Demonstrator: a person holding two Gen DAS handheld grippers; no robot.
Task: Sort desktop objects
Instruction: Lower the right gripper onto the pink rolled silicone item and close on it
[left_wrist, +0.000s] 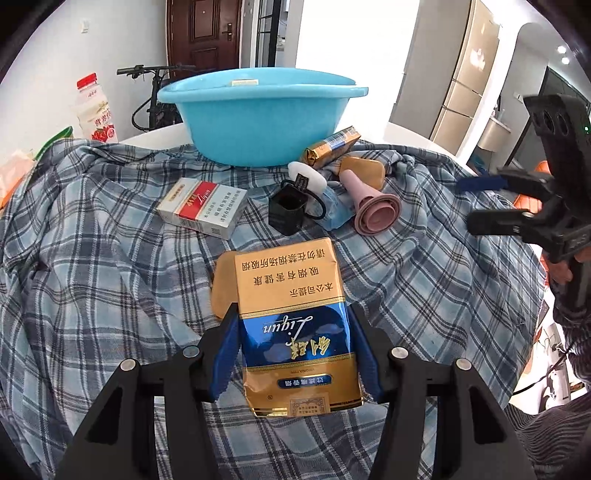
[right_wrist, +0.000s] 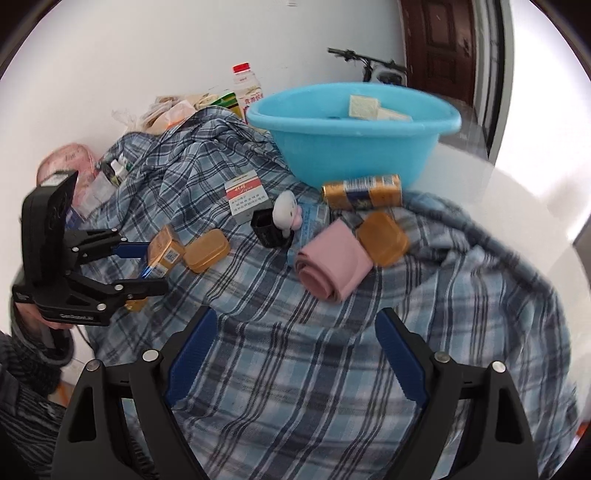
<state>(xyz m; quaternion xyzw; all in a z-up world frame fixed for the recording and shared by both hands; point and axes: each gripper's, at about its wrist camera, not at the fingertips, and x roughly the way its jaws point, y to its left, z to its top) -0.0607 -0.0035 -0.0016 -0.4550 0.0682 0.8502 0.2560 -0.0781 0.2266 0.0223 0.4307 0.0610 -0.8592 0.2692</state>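
We see a white table (right_wrist: 509, 192) draped with a blue plaid cloth (right_wrist: 295, 369). On the cloth ahead of our right gripper sit a blue basin (right_wrist: 351, 147), a red-white cigarette pack (right_wrist: 245, 195), a black cup (right_wrist: 267, 229), a pink roll (right_wrist: 332, 266) and two amber boxes (right_wrist: 382, 238) (right_wrist: 206, 250) — one either side.

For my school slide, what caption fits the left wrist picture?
Left hand-held gripper holds a gold-and-blue pack before a blue basin.
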